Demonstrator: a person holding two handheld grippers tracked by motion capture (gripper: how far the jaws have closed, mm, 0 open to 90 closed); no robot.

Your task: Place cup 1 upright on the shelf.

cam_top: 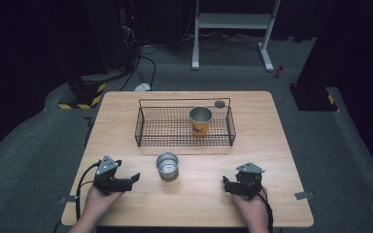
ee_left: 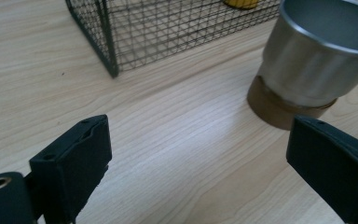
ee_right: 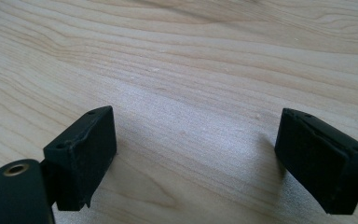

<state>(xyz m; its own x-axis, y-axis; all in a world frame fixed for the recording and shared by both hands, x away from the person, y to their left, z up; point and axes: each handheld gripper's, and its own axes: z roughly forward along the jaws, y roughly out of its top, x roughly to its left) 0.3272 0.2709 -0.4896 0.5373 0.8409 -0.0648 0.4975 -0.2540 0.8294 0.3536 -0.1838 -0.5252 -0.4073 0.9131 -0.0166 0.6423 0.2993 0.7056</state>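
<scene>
A steel cup [cam_top: 167, 166] stands upright on the wooden table [cam_top: 126, 145], just in front of a black wire basket [cam_top: 145, 133]. Inside the basket, toward its right, stands a second steel cup with an orange label [cam_top: 200, 121]. My left gripper [cam_top: 136, 178] rests on the table left of the near cup, open, jaws pointing toward it. In the left gripper view the cup [ee_left: 317, 65] shows at upper right, beyond the open gripper [ee_left: 205, 163]. My right gripper [cam_top: 226, 183] lies open at the front right; its own view has the gripper [ee_right: 196, 158] over bare wood.
A small dark round disc [cam_top: 219, 103] lies on the table behind the basket's far right corner. The basket's corner [ee_left: 107, 42] is close ahead of my left gripper. Beyond the table are a white metal stand [cam_top: 233, 29] and cables on the grey floor.
</scene>
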